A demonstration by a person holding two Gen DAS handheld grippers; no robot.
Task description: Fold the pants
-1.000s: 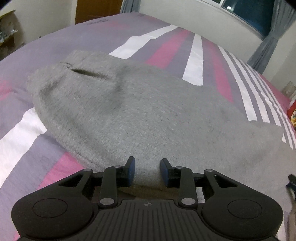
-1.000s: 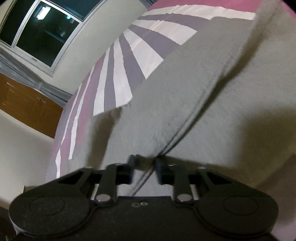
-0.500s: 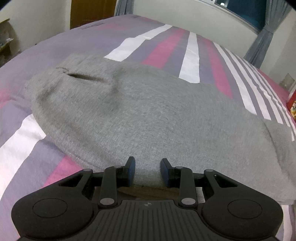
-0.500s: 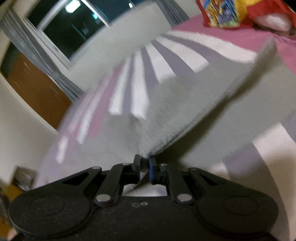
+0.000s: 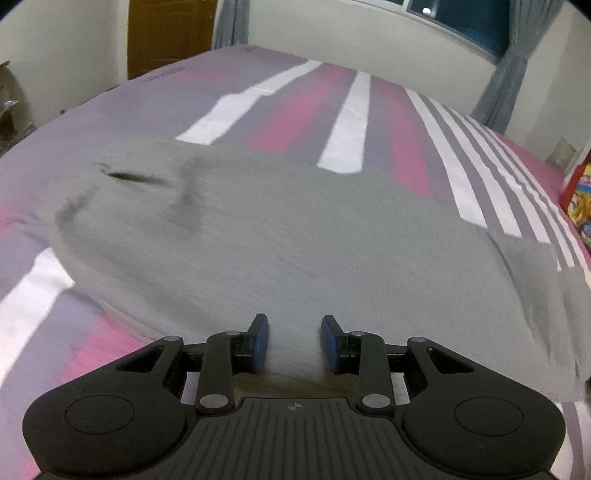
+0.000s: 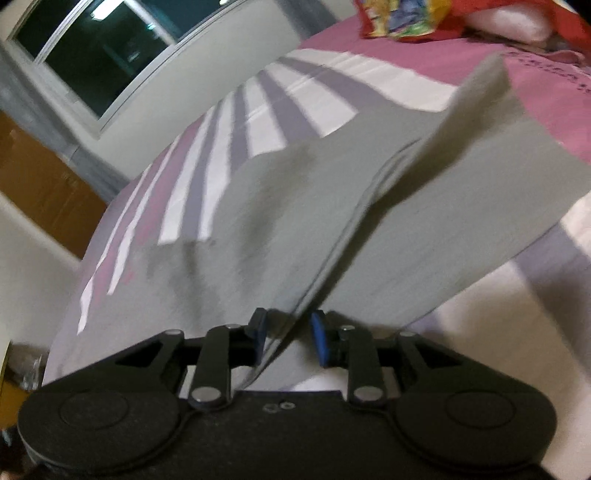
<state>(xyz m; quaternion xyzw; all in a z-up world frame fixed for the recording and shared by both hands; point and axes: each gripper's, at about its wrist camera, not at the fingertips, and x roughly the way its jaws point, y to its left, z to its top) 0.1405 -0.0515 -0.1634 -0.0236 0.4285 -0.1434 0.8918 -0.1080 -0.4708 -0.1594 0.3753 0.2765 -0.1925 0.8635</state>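
Grey sweatpants [image 5: 280, 236] lie across a striped bed, waist and pocket slit at the left. My left gripper [image 5: 294, 341] is open at the near edge of the pants, with grey cloth between its blue pads [image 5: 259, 341]. In the right wrist view the pants [image 6: 443, 221] are lifted into a ridge; a fold of the leg edge runs down between the fingers of my right gripper [image 6: 289, 338], whose jaws stand apart around it. The far leg end [image 6: 487, 77] hangs in the air.
The bed sheet [image 5: 347, 110] has pink, white and purple stripes. A colourful red bag [image 6: 402, 18] lies near the pillow end. A window [image 6: 99, 51], curtains [image 5: 498, 85] and a wooden door [image 5: 170, 33] line the walls.
My right gripper's jaws have opened from a tight pinch on the fold of the leg. The left view has pulled back and tilted up; the cloth there is blurred by motion.
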